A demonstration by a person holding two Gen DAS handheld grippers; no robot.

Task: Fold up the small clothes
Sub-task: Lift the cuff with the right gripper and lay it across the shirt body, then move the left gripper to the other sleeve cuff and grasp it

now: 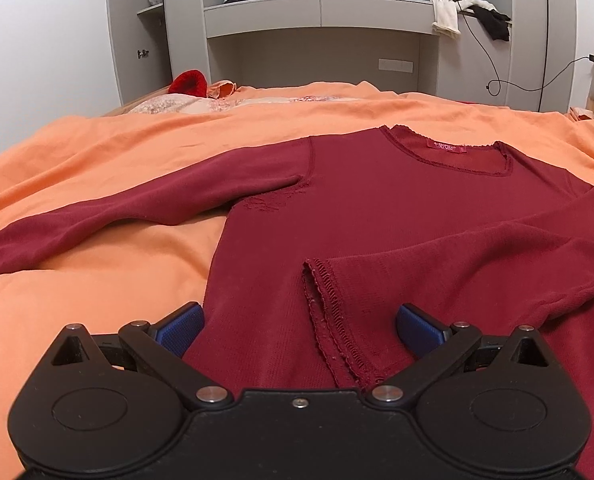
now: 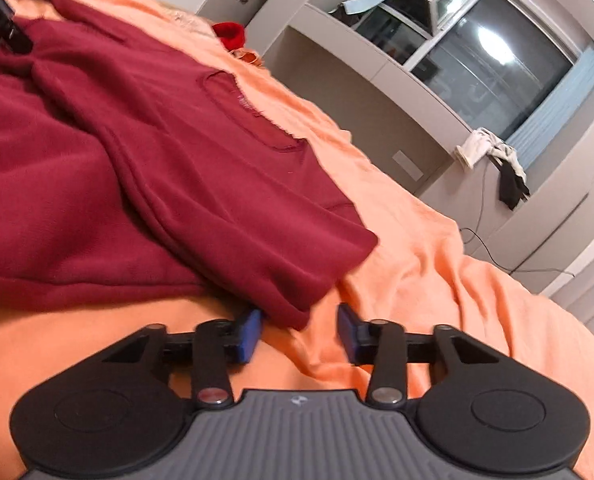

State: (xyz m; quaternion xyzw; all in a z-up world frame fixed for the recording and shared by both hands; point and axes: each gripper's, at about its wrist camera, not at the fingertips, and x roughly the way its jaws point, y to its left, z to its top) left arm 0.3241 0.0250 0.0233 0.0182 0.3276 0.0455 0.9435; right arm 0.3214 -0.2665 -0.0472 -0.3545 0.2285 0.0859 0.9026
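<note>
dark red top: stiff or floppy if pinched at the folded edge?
Probably floppy: the dark red top lies in soft folds on the orange sheet, one sleeve draped across it. Likely light, thin knit. A pinch may lift only the top layer.

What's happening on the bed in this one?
A person with a gripper in each hand is folding a dark red long-sleeved top spread on an orange bedsheet. One sleeve is already folded across the body; the other sleeve still lies stretched out. The left gripper is open over the hem area, holding nothing. The right gripper is open at the top's folded edge, gripping nothing.
</note>
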